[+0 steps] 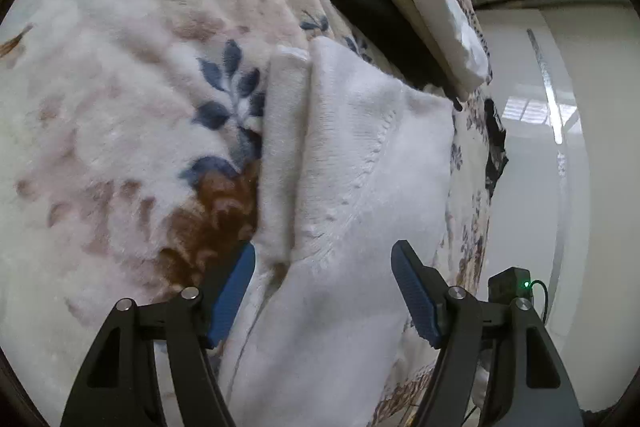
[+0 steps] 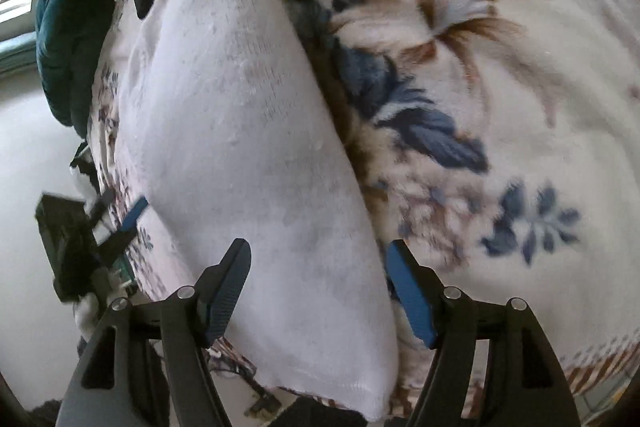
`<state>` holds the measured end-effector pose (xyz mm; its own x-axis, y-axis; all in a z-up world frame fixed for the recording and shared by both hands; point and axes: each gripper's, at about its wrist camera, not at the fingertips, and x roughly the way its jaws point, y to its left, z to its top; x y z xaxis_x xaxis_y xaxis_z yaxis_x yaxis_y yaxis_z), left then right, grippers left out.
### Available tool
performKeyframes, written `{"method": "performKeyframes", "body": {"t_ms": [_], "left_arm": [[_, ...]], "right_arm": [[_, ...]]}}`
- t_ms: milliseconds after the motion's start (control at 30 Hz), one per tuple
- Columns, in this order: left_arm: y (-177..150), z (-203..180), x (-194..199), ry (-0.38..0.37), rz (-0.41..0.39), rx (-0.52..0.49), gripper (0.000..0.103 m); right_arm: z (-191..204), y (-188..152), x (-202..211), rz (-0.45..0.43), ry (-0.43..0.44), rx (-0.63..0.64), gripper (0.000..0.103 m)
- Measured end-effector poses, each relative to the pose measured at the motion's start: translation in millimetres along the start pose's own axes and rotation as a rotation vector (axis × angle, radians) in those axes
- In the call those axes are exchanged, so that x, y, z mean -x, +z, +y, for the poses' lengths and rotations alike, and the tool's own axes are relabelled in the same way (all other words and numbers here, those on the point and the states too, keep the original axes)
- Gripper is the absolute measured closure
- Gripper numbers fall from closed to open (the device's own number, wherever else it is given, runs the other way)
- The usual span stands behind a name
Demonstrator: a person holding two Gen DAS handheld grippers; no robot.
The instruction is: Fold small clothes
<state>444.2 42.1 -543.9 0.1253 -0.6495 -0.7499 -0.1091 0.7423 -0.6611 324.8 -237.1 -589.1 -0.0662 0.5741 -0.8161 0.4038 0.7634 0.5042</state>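
Both grippers stand spread apart, nothing pinched — left gripper (image 1: 323,293) and right gripper (image 2: 318,291) hover over the white knitted garment (image 1: 352,163), lying folded on the floral blanket (image 1: 120,87) near the bed's edge.

The white knit garment (image 2: 256,147) runs off the bottom edge of the right wrist view, covering the floral blanket (image 2: 500,87) beneath. The other tool (image 2: 132,215) (at far left) is blurred; its grip state is unreadable there.
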Motion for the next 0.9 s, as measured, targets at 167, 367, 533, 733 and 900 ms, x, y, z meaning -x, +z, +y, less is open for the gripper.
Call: {"method": "performKeyframes", "body": {"t_ms": [167,367,533,733,900], "left_arm": [[-63.9,19.4,16.6,-0.001,0.139,0.004,0.034],[-180.6,69.1,18.3,0.123,0.344,0.092,0.034],[-224.5,83.3,0.2,0.075,0.414,0.146,0.034],[-224.2,54.3,-17.4,0.058,0.354,0.127,0.062],[-220.5,47.7,0.2,0.043,0.291,0.193,0.092]], "right_arm": [[-19.4,-47.9,-33.0,0.141,0.013,-0.015,0.031],[-60.0,-135.3,-68.3,0.298,0.044,-0.148,0.031],[-74.0,-166.5,-98.8,0.324,0.112,-0.219,0.031],[-67.2,-166.8,-131.8,0.307,0.157,-0.22,0.031],[-38.2,-175.8,-131.5,0.247,0.213,-0.236,0.09]]}}
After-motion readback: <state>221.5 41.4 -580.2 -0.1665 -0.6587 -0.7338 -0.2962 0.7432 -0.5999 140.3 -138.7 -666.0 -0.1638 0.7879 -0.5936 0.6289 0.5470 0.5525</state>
